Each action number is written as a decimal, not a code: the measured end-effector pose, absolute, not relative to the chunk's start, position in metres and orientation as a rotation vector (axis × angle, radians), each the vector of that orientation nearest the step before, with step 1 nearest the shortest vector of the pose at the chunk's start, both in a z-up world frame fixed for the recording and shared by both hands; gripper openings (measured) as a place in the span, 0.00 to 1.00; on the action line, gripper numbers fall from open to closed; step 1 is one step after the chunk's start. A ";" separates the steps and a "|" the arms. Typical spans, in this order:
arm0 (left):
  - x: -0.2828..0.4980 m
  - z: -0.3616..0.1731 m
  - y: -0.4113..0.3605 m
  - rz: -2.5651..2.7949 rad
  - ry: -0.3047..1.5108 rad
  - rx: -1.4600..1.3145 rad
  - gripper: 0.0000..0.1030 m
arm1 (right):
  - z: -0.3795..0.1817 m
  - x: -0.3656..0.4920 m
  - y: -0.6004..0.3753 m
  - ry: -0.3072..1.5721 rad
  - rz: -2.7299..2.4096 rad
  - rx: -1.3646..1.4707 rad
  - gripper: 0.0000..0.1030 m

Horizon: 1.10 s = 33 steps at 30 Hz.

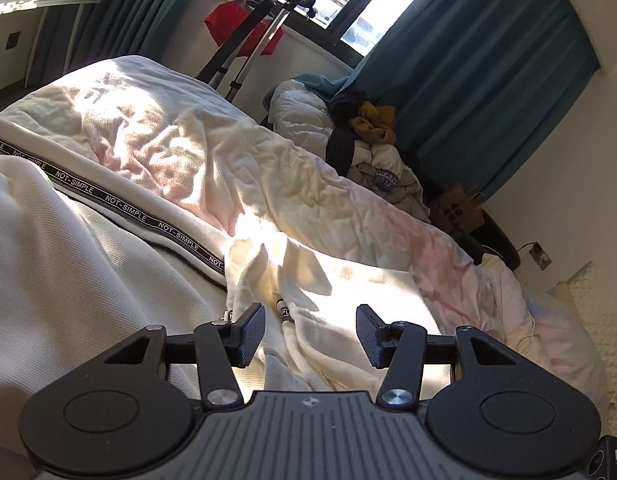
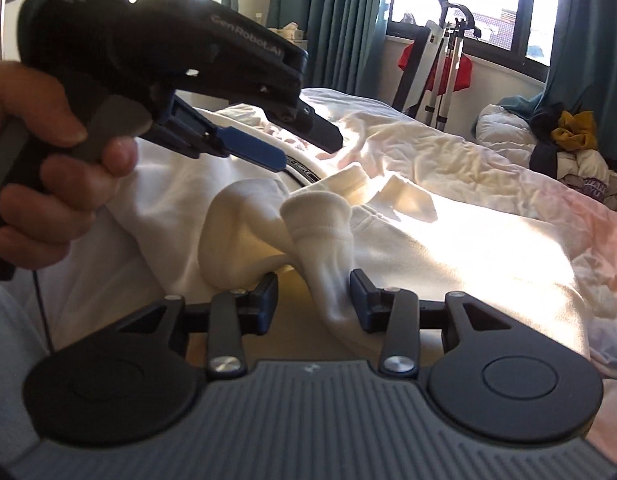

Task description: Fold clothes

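A cream-white garment [image 1: 88,264] with a black "NOT-SIMPLE" band [image 1: 120,208] lies spread on the bed. My left gripper [image 1: 310,336] is open just above its rumpled edge, holding nothing. In the right wrist view the same garment [image 2: 448,252] is bunched, with a ribbed cuff [image 2: 316,216] standing up. My right gripper [image 2: 313,300] is open, with a fold of that cuff lying between its jaws. The left gripper [image 2: 304,144] shows there too, held in a hand, hovering above the garment at upper left.
The bed is covered by a rumpled pale pink-and-white sheet [image 1: 268,168]. A pile of clothes and a white duvet [image 1: 348,136] lies at the far corner. A folded stand with a red cloth [image 2: 440,68] leans by the window with teal curtains [image 1: 488,52].
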<state>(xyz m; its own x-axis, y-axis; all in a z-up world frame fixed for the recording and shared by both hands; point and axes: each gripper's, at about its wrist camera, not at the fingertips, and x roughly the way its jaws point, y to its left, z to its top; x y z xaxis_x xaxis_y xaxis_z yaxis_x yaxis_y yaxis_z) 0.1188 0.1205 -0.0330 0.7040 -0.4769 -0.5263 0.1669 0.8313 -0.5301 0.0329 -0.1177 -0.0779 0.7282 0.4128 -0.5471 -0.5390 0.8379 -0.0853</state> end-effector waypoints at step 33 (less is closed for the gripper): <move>0.135 -0.048 0.113 -0.559 0.680 -0.693 0.77 | -0.058 0.037 -0.165 0.488 0.532 0.177 0.12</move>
<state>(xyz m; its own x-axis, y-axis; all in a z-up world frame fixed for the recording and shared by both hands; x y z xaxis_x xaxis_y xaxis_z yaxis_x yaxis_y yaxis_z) 0.1352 0.1129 -0.0481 0.6511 -0.6615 -0.3722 0.2374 0.6432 -0.7280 0.0374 -0.1650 -0.0583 0.7510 0.5259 -0.3993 -0.4432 0.8497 0.2855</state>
